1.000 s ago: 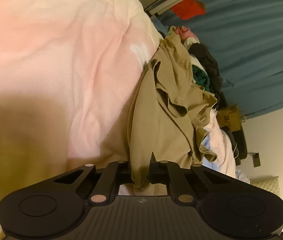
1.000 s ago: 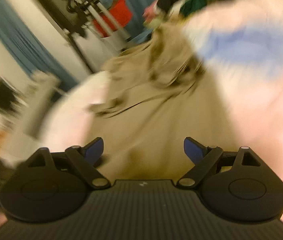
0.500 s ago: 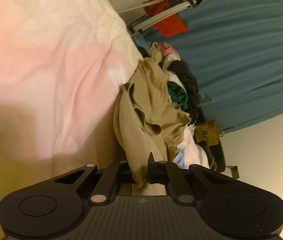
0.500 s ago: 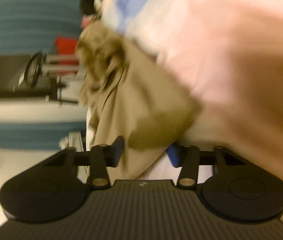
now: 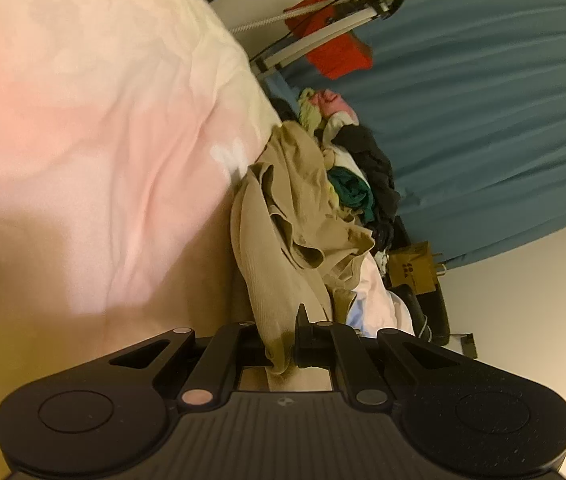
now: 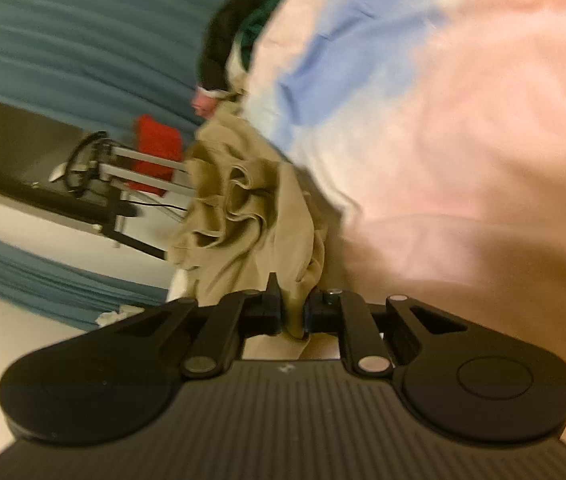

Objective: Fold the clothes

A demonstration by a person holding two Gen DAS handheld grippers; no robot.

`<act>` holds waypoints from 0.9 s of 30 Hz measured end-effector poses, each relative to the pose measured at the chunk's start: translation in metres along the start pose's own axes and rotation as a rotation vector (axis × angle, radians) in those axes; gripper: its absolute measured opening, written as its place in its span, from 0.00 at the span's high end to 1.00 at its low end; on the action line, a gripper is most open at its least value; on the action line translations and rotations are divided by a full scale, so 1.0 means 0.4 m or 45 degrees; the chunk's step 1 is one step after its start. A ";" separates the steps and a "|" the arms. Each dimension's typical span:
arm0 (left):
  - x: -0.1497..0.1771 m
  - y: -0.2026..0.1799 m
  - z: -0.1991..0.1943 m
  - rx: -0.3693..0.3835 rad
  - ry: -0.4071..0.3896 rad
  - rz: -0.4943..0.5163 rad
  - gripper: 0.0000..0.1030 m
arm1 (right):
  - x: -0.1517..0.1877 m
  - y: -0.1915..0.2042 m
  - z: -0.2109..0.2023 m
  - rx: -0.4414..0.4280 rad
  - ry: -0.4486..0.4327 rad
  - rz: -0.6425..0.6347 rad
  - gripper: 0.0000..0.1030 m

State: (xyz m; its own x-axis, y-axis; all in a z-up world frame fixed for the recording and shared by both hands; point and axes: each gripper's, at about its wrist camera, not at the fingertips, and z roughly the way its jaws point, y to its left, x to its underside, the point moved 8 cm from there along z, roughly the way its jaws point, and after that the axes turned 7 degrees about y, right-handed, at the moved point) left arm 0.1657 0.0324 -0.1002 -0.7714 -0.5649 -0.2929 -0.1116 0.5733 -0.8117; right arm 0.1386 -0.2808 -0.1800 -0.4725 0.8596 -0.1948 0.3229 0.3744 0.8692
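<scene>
A tan ribbed garment (image 5: 295,208) lies crumpled on a pink bedcover (image 5: 103,120). One end of it runs down into my left gripper (image 5: 281,332), which is shut on a fold of the cloth. In the right wrist view the same tan garment (image 6: 243,216) bunches in ruffles, and a strip of it passes between the fingers of my right gripper (image 6: 293,308). Those jaws are closing, and the cloth is pinched between the pads. The rest of the garment hangs slack between the two grips.
A pile of other clothes (image 5: 363,168), black, green and pink, sits beyond the tan garment. Behind it hang blue curtains (image 5: 483,100). A metal stand with a red item (image 5: 335,56) is at the back, and a brown paper bag (image 5: 413,268) is on the floor.
My right gripper rolled, came in over the tan garment and closed its wide-open jaws onto the cloth. My left gripper kept its grip and rose a little.
</scene>
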 end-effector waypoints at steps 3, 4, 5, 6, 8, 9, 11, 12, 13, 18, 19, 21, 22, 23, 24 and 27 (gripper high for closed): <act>0.019 -0.014 -0.046 0.019 -0.010 0.001 0.94 | 0.003 0.029 -0.048 -0.043 -0.027 -0.043 0.88; 0.027 -0.019 -0.064 0.029 -0.013 0.001 0.94 | 0.007 0.035 -0.067 -0.057 -0.033 -0.057 0.88; 0.036 -0.025 -0.084 0.040 -0.016 0.003 0.94 | 0.013 0.039 -0.085 -0.070 -0.036 -0.066 0.88; 0.045 -0.031 -0.104 0.052 -0.020 0.004 0.94 | 0.021 0.042 -0.104 -0.075 -0.036 -0.076 0.88; 0.070 -0.039 -0.150 0.071 -0.028 0.011 0.94 | 0.040 0.046 -0.145 -0.082 -0.032 -0.099 0.88; 0.081 -0.042 -0.172 0.084 -0.031 0.010 0.94 | 0.051 0.050 -0.166 -0.095 -0.031 -0.105 0.88; 0.107 -0.049 -0.219 0.117 -0.025 -0.017 0.94 | 0.076 0.059 -0.212 -0.120 -0.028 -0.121 0.88; 0.121 -0.055 -0.245 0.126 -0.029 -0.011 0.94 | 0.091 0.066 -0.242 -0.134 -0.031 -0.139 0.88; 0.133 -0.063 -0.272 0.131 -0.037 0.008 0.94 | 0.107 0.072 -0.272 -0.146 -0.034 -0.162 0.88; 0.236 -0.082 -0.417 0.140 -0.082 0.077 0.94 | 0.198 0.076 -0.434 -0.187 -0.057 -0.256 0.88; 0.263 -0.078 -0.439 0.138 -0.082 0.072 0.94 | 0.215 0.070 -0.465 -0.186 -0.064 -0.258 0.88; 0.311 -0.062 -0.475 0.126 -0.075 0.050 0.94 | 0.247 0.057 -0.514 -0.162 -0.080 -0.273 0.88; 0.327 -0.056 -0.487 0.118 -0.069 0.040 0.94 | 0.260 0.052 -0.532 -0.141 -0.087 -0.290 0.88; 0.341 -0.051 -0.499 0.113 -0.063 0.029 0.94 | 0.270 0.048 -0.546 -0.122 -0.091 -0.307 0.88; 0.346 -0.049 -0.504 0.109 -0.057 0.021 0.94 | 0.274 0.047 -0.553 -0.108 -0.093 -0.318 0.88; 0.321 -0.074 -0.495 0.100 -0.052 0.045 0.93 | 0.247 0.064 -0.543 -0.110 -0.098 -0.310 0.88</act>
State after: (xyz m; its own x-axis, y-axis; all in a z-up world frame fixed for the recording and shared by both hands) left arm -0.0541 0.0606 -0.0137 -0.7477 -0.5696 -0.3412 -0.0338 0.5459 -0.8372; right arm -0.0779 -0.2620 -0.0782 -0.4628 0.7728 -0.4342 0.1347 0.5455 0.8272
